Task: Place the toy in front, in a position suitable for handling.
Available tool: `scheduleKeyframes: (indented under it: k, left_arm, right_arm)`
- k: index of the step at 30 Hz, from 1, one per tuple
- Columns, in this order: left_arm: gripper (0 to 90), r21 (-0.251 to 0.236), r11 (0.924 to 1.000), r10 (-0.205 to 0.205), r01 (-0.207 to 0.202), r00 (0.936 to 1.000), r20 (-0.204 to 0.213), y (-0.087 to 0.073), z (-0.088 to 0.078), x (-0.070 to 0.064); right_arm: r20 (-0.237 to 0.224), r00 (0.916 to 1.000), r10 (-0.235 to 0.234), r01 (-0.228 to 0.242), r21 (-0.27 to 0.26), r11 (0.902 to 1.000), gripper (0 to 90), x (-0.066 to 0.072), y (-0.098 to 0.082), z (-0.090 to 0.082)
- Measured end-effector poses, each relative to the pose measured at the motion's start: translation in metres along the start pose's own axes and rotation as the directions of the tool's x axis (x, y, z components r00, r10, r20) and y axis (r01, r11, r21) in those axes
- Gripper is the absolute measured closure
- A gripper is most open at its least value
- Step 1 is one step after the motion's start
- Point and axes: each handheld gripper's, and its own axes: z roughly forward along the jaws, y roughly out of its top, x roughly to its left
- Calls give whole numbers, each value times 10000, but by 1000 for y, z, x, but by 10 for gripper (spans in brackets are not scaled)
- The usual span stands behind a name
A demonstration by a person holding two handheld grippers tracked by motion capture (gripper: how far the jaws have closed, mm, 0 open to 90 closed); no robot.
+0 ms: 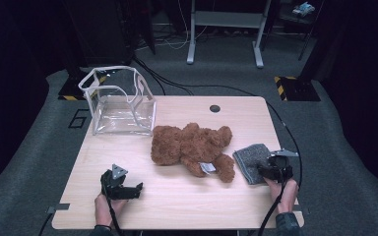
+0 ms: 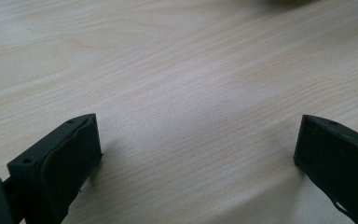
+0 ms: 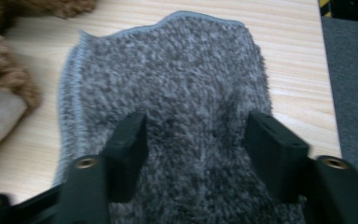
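A: Right gripper view first: the grey cloth (image 3: 168, 93) lies flat on the table (image 3: 289, 56), fuzzy pile up, with a stitched hem running along its far and left edges. The right gripper (image 3: 196, 140) sits over its near end, jaws parted, and the pile shows between them. Neither pad pinches it.

B: So nothing gripped?

A: Nothing gripped. The jaws stand about half spread above the fabric, not clamped on any fold.

B: And from the high view?

A: From up there the grey cloth (image 1: 251, 162) rests near the table's right edge, with the right gripper (image 1: 268, 172) at its near right corner and the person's right hand (image 1: 286, 194) behind it. Just left of the cloth lies the brown teddy bear (image 1: 192, 147), sprawled mid-table, one foot almost touching the cloth's edge. A white tag (image 1: 206, 168) shows on the bear.

B: What about the other side?

A: The left gripper (image 1: 128, 189) rests low over the near left part of the table (image 1: 177, 206), well apart from the bear. In the left gripper view its jaws are spread wide, bare wood grain (image 2: 191, 93) between them.

B: Anything farther back?

A: A clear plastic bag (image 1: 120, 103) with white trim stands open at the far left corner, just behind the bear.
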Motion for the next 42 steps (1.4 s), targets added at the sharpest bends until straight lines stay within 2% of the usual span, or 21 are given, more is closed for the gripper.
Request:
scheduleKeyframes:
  k: [2,7,10,12,15,17,20,21,26,27,28,30,31,37,38,42]
  left_arm:
    - [2,-9,10000,-14,14,10000,1,0,0,0]
    - [2,-17,10000,-31,31,10000,-23,0,-1,-1]
    - [1,76,10000,50,-51,9999,95,1,-1,0]
    - [0,26,9999,-112,112,9997,232,3,-1,-1]
    - [0,-69,9998,-178,182,9989,427,9,-2,-2]
    - [0,-134,9998,-120,127,9985,528,16,-3,-3]
    - [0,-284,9994,-181,202,9971,733,27,-5,-4]
    - [0,-324,9994,-51,77,9969,781,32,-6,-5]
    - [0,-590,9982,-53,123,9930,1176,53,-6,-9]
    - [0,-586,9982,-61,138,9917,1281,57,-5,-10]
    - [0,-533,9986,93,-23,9914,1307,61,-5,-10]
    - [0,-567,9984,72,10,9895,1441,68,-3,-12]
    - [0,-684,9977,82,17,9895,1444,71,-2,-13]
    - [0,-715,9974,206,-93,9871,1590,90,3,-19]
    - [0,-761,9971,106,20,9862,1654,93,3,-20]
    - [0,-912,9958,126,31,9852,1709,106,7,-23]
  right_arm:
    - [-56,10000,-69,69,-28,10000,305,2,0,-3]
    - [-686,9969,-389,380,-139,9992,193,9,5,-11]
    - [-1054,9933,-468,445,-237,9987,154,14,9,-16]
    - [-1253,9895,-717,687,-282,9972,142,16,10,-17]
    - [-1449,9866,-749,712,-311,9970,128,22,14,-19]
    - [-1707,9817,-847,793,-386,9961,102,26,16,-21]
    - [-1859,9758,-1152,1072,-526,9928,68,32,21,-23]
    - [-1931,9743,-1164,1081,-532,9927,59,35,23,-24]
    - [-2253,9618,-1553,1429,-706,9872,25,51,31,-24]
    - [-2363,9579,-1630,1491,-756,9859,19,54,33,-23]
    - [-2375,9563,-1706,1564,-774,9847,13,57,34,-23]
    - [-2486,9533,-1717,1577,-753,9846,3,62,37,-22]
    - [-2522,9496,-1861,1714,-794,9820,0,65,40,-21]
    - [-2763,9395,-2023,1847,-884,9788,0,79,49,-19]
    - [-2813,9377,-2037,1850,-916,9785,0,81,50,-18]
    - [-2948,9285,-2256,2043,-1018,9736,0,90,58,-17]
